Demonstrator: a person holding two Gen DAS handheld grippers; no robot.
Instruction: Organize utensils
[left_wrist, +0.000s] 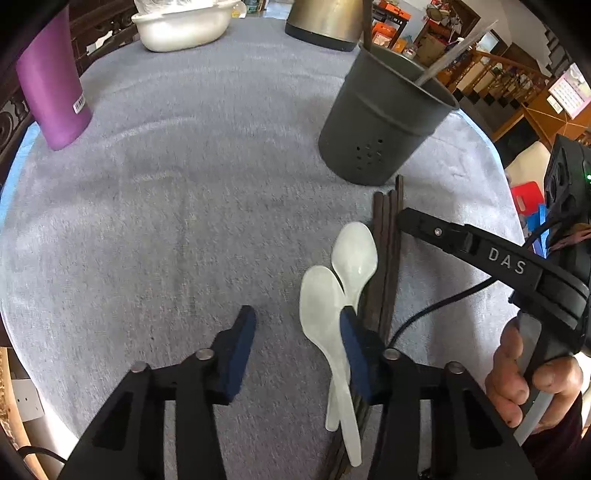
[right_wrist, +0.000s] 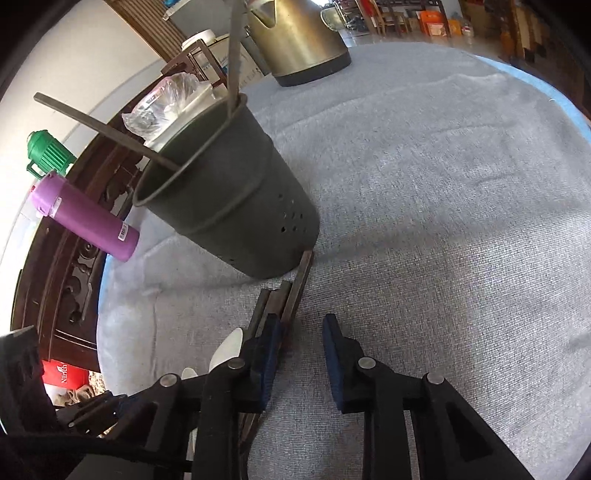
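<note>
Clearly, both grippers stood part open and held nothing: the left gripper (left_wrist: 297, 343) had two white spoons (left_wrist: 341, 291) against its right finger, the right gripper (right_wrist: 301, 350) had the chopsticks (right_wrist: 284, 302) under its left finger. Either might pinch only cloth (jaws off-centre). Just ahead, the grey bucket (right_wrist: 236, 184) held a few sticks.

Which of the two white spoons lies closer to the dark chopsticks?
The upper spoon, whose bowl rests against the chopsticks. The lower spoon lies further left, on its far side, partly behind the left claw's pad.
</note>
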